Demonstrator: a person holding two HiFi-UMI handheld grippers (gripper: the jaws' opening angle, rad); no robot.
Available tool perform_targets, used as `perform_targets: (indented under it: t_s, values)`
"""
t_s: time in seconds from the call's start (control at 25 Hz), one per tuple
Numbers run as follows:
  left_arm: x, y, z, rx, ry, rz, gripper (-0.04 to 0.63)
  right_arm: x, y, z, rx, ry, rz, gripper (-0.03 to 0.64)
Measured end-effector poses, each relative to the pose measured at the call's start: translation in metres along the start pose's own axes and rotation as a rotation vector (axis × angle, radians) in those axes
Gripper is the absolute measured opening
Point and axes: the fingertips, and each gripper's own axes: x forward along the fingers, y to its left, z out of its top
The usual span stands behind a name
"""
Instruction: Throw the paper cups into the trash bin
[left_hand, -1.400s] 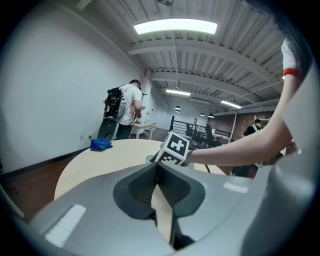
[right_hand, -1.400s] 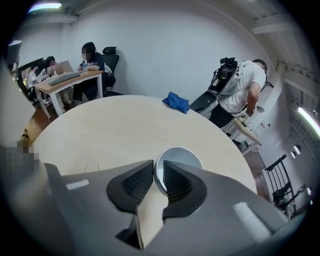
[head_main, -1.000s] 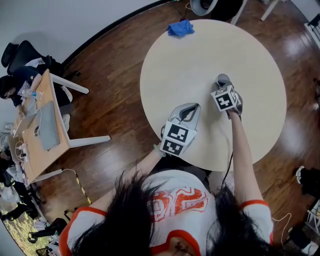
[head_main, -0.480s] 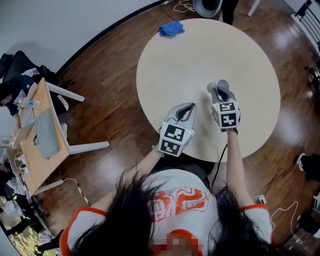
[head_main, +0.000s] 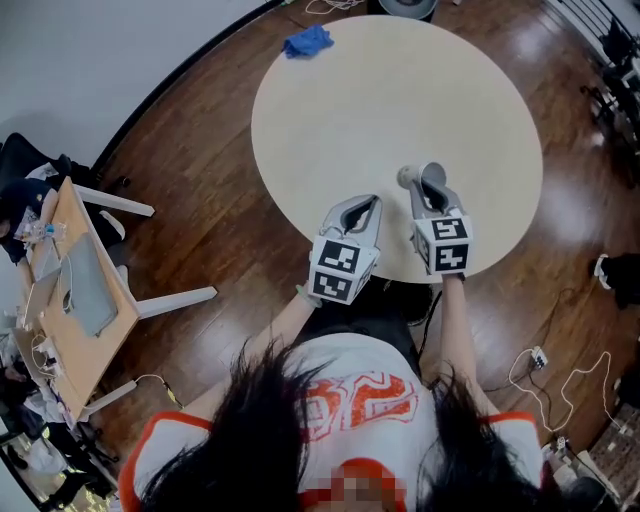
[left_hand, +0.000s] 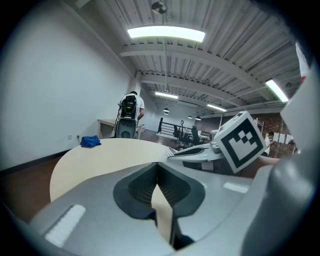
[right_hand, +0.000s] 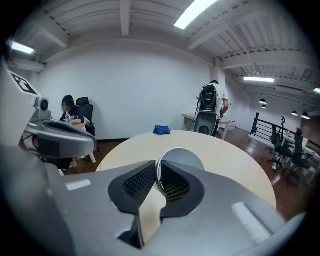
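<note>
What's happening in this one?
A person works two handheld grippers over a round table. The right gripper is shut on the rim of a paper cup, which has not been thrown away yet. The left gripper is shut and empty beside it. A blue cloth lies at the table's far edge.

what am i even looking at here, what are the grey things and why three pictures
There is no robot here. A person holds a two-jaw tool in each hand. The top-down picture comes from a camera on the person's head. The other two come from cameras riding on each tool, looking along its jaws. The left gripper has its jaws together with nothing between them. The right gripper pinches the wall of a paper cup over the round table. A blue cloth lies near the table's far edge.
</note>
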Motion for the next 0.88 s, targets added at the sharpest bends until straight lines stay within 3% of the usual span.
perform_targets:
  t_s: [0.28, 0.88]
  values:
    - [-0.015, -0.019, -0.007, -0.004, -0.009, -0.033, 0.0, -0.043, 0.021, -0.016, 0.036, -0.014, -0.04, 0.035]
    - [-0.02, -0.082, -0.024, 0.01, 0.007, -0.073, 0.0, -0.12, 0.012, -0.063, 0.111, -0.041, -0.099, 0.035]
